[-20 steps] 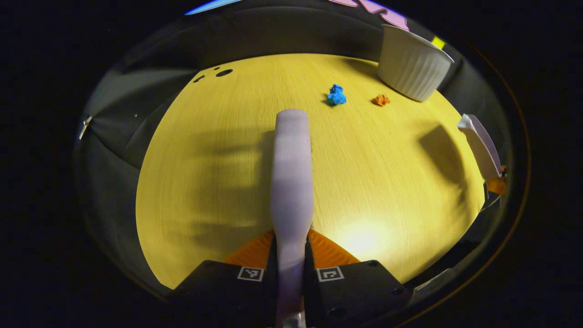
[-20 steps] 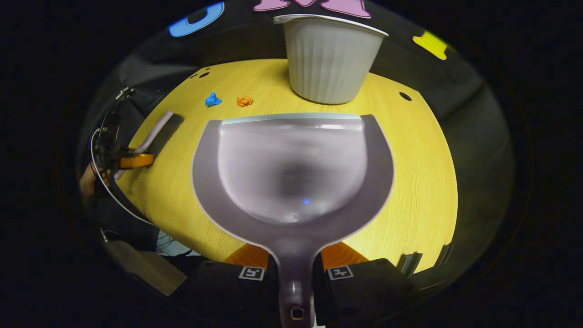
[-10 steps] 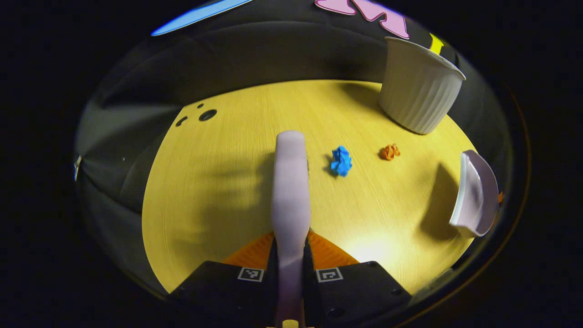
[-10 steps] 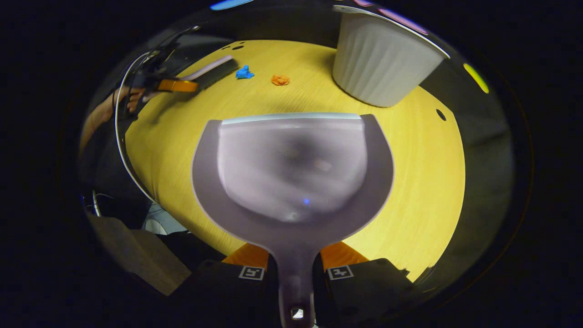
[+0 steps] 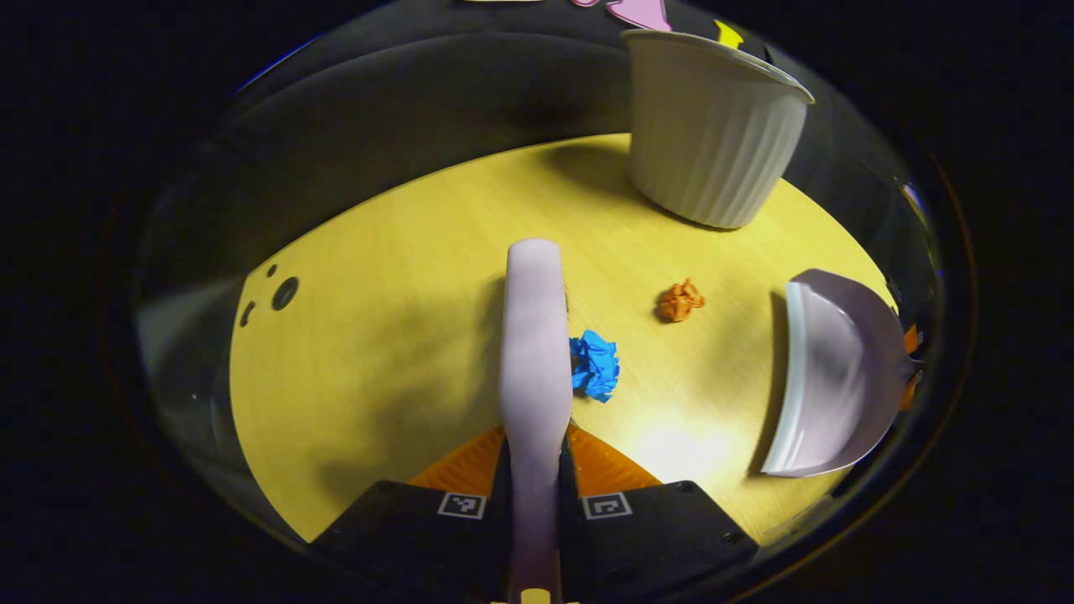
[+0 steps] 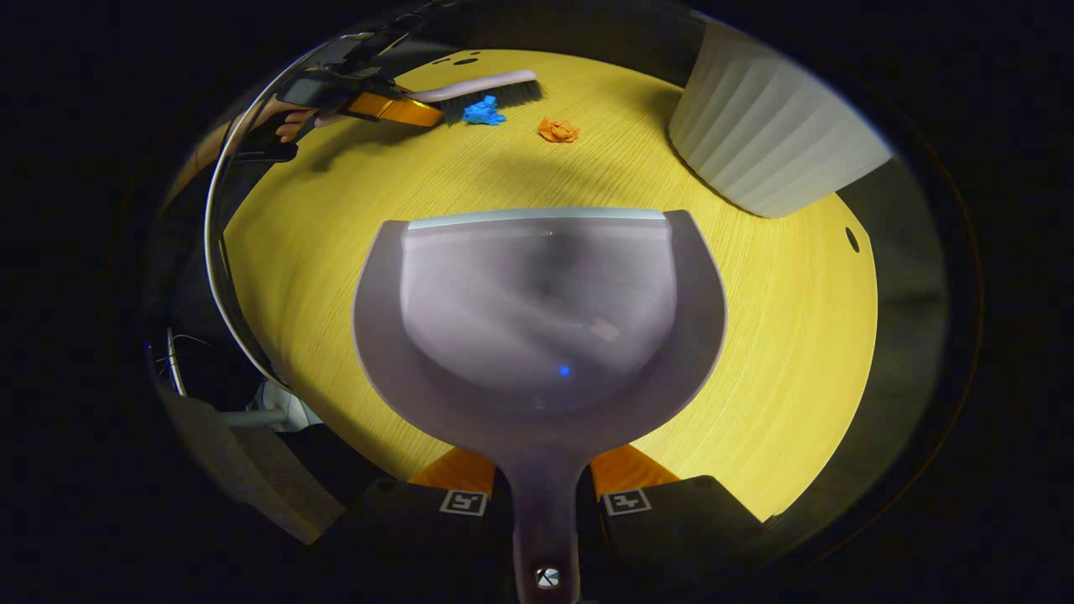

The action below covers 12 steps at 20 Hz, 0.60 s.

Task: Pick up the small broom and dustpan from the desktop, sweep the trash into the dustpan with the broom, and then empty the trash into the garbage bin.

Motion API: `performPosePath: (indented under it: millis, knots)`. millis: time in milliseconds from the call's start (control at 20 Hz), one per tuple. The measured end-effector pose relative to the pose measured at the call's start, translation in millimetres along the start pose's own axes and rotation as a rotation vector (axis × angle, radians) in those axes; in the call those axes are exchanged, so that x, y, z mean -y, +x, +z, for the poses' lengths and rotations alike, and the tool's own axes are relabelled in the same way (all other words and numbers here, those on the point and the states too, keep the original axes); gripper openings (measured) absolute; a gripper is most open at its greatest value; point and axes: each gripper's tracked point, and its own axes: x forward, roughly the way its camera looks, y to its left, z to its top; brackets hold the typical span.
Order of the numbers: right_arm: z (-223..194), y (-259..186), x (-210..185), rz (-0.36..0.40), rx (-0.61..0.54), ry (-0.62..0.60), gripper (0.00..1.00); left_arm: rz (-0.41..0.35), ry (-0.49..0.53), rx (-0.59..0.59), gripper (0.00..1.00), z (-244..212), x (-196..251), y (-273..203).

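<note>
My left gripper [image 5: 534,471] is shut on the handle of the pale lilac broom [image 5: 534,335], which points forward over the yellow table [image 5: 377,352]. A blue paper scrap [image 5: 595,364] lies just right of the broom head, and an orange scrap [image 5: 680,300] lies farther right. My right gripper [image 6: 544,485] is shut on the handle of the lilac dustpan [image 6: 537,319], held low over the table with its mouth toward the scraps. In the right gripper view the broom [image 6: 482,86] sits behind the blue scrap [image 6: 484,111], beside the orange scrap [image 6: 558,129]. The dustpan [image 5: 831,386] stands at the right.
A white ribbed garbage bin [image 5: 709,126] stands at the table's far side, also the bin [image 6: 772,143] at upper right. Cable holes [image 5: 284,293] pierce the tabletop on the left. A hand [image 6: 289,126] holds the left gripper [image 6: 377,105]. A cable loops off the table's left edge.
The broom has come forward and down until the blue scrap lies right beside its head. The dustpan has swung left toward the scraps, and the bin has slid to the right in its view.
</note>
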Motion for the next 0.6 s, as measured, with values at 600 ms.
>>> performPosePath:
  millis: [600]
  knots:
    - [9.5, 15.3, 5.9, 0.015, 0.019, -0.051, 0.35, -0.321, 0.224, -0.027, 0.3, -9.0, 106.3, -15.8]
